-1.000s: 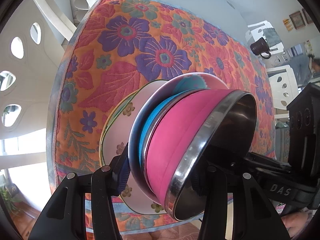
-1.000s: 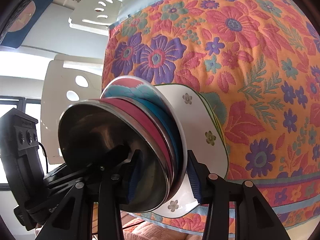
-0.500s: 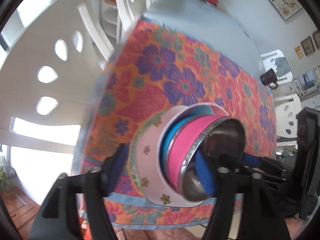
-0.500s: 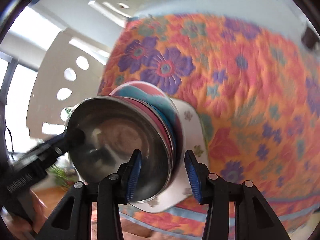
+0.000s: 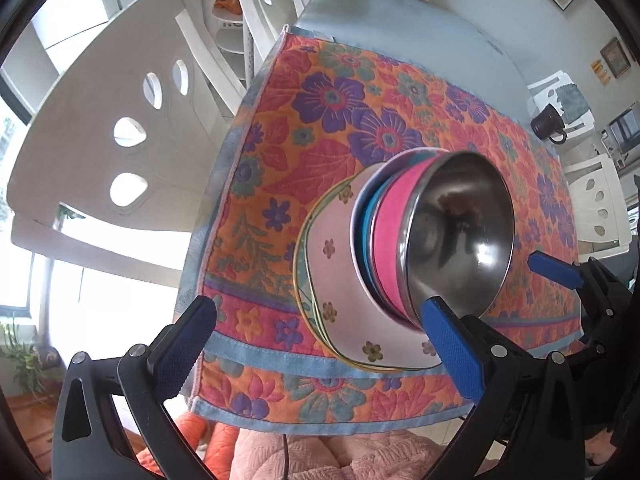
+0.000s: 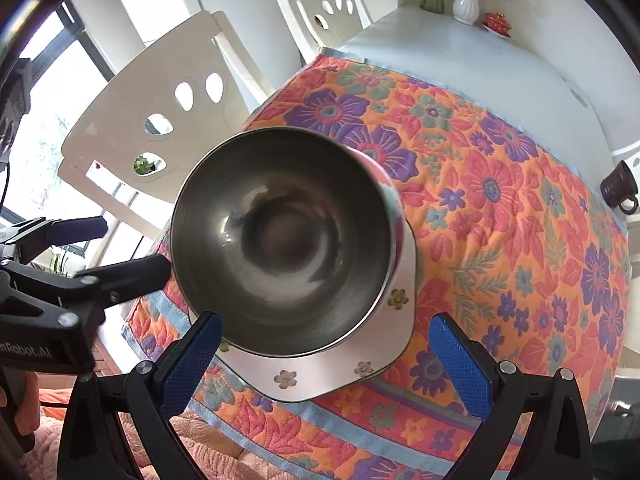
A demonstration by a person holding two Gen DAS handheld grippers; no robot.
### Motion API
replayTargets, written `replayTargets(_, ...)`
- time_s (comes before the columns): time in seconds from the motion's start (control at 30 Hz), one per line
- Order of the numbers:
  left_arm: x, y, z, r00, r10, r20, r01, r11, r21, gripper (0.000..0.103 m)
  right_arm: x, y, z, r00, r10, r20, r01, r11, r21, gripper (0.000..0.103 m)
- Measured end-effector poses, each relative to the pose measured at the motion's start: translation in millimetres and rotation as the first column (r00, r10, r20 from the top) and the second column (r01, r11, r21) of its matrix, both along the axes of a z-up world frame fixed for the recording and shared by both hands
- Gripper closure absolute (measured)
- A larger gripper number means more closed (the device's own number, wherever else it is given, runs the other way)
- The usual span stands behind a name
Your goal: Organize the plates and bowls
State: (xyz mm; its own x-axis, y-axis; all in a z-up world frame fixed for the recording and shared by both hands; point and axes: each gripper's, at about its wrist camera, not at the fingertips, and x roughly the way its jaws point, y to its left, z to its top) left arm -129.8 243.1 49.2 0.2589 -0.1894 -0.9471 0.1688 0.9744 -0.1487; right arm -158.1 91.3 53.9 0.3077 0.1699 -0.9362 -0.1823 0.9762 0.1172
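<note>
Grippers, left [image 5: 320, 344] and right [image 6: 326, 360], are releasing (jaws just opening wide, empty) beside the shiny steel bowl [image 6: 280, 240] topping the flowered white plates [image 6: 316, 376]; next, withdrawing.

Both wrist views steeply downward, close above shared bowl stack [image 5: 432, 240], opposite sides.

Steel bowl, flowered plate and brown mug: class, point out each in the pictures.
steel bowl [image 6: 280, 240]: right wrist view, inner bottom.
flowered plate [image 6: 320, 372]: right wrist view, bare near rim.
brown mug [image 5: 545, 123]: left wrist view, its side.
</note>
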Motion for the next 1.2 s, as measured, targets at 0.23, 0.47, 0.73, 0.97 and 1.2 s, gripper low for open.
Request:
replayTargets(0.23, -5.1, -4.3, -6.0, 0.999, -0.009, 0.034, 0.009, 1.0, -0.003, 0.001, -3.9, 7.2, -8.4, 1.0, 0.015, 0.024, -0.014, 1.0, -0.008, 0.0)
replayTargets(0.47, -5.8, -5.8, -4.8, 0.999, -0.02, 0.049, 0.019, 1.0, 0.002, 0.001, -4.6, 8.9, -8.7, 0.999, 0.007, 0.045, -0.007, 1.0, -0.009, 0.0)
replayTargets(0.73, -5.7, -6.0, -4.5, 0.998, -0.026, 0.051, 0.026, 1.0, 0.006, 0.001, -3.9, 8.2, -8.0, 0.999, 0.002, 0.047, -0.002, 1.0, -0.008, 0.0)
replayTargets(0.97, -5.4, -7.8, -4.3, 0.998, -0.033, 0.049, 0.032, 0.999, 0.009, 0.001, -4.4, 9.9, -7.7, 0.999, -0.001, 0.048, 0.001, 1.0, -0.011, 0.0)
replayTargets(1.2, -6.4, -9.7, -6.0, 0.998, -0.04, 0.037, 0.04, 0.999, 0.022, 0.001, -4.5, 8.8, -7.8, 0.999, -0.005, 0.044, 0.006, 1.0, -0.007, 0.0)
